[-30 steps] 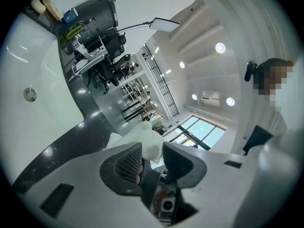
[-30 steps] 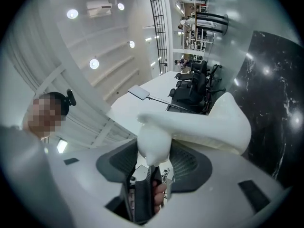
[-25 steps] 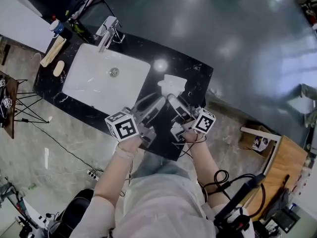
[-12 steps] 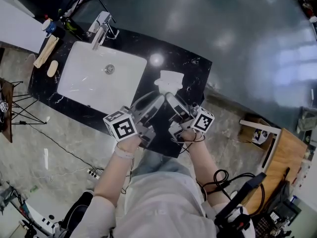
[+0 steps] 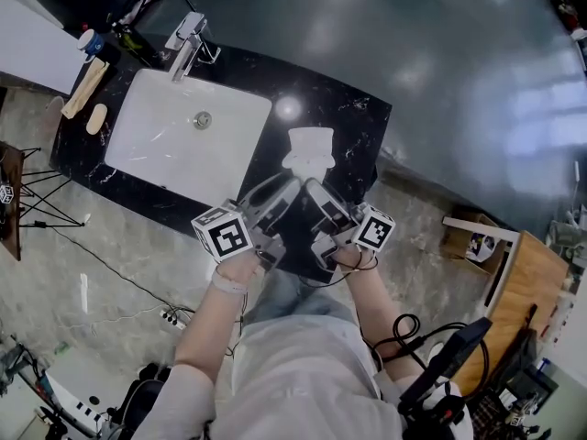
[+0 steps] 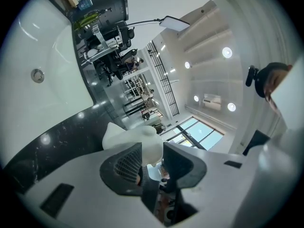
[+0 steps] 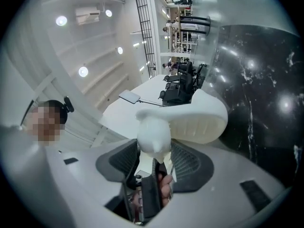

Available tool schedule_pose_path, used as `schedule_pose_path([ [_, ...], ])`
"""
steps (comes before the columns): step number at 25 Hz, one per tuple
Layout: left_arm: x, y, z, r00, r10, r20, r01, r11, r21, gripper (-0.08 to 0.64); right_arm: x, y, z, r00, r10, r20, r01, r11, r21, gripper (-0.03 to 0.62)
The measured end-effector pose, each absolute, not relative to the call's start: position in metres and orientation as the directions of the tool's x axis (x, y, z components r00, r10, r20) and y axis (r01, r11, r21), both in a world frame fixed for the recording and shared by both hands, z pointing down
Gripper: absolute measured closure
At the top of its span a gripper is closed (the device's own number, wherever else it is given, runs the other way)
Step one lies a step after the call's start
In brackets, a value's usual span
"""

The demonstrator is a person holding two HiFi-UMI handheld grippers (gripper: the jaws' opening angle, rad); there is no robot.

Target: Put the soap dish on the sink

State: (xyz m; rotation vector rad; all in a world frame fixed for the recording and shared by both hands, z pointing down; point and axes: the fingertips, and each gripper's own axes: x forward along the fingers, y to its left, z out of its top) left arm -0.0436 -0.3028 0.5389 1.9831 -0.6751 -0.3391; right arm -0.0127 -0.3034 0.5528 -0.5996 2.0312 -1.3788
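Soap dish (image 5: 310, 149) a shade lower mid-frame than before, left gripper (image 5: 288, 191) and right gripper (image 5: 315, 191) both clamped on it.

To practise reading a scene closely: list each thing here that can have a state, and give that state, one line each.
soap dish: clamped from both sides, over the black counter right of the basin.
left hand-held gripper: shut on soap dish.
right hand-held gripper: shut on soap dish.
basin: empty, drain uncovered.
faucet: no water seen running.
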Motion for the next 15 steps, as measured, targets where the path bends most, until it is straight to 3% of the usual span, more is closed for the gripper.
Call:
schedule_pose_path([
  [15,-0.027,-0.274,0.581,0.820,-0.569,0.061,-0.272,-0.294,0.916,0.434,0.007,-0.267,0.597,-0.703,-0.703,-0.107,-0.091,0.239,-0.967,0.370],
])
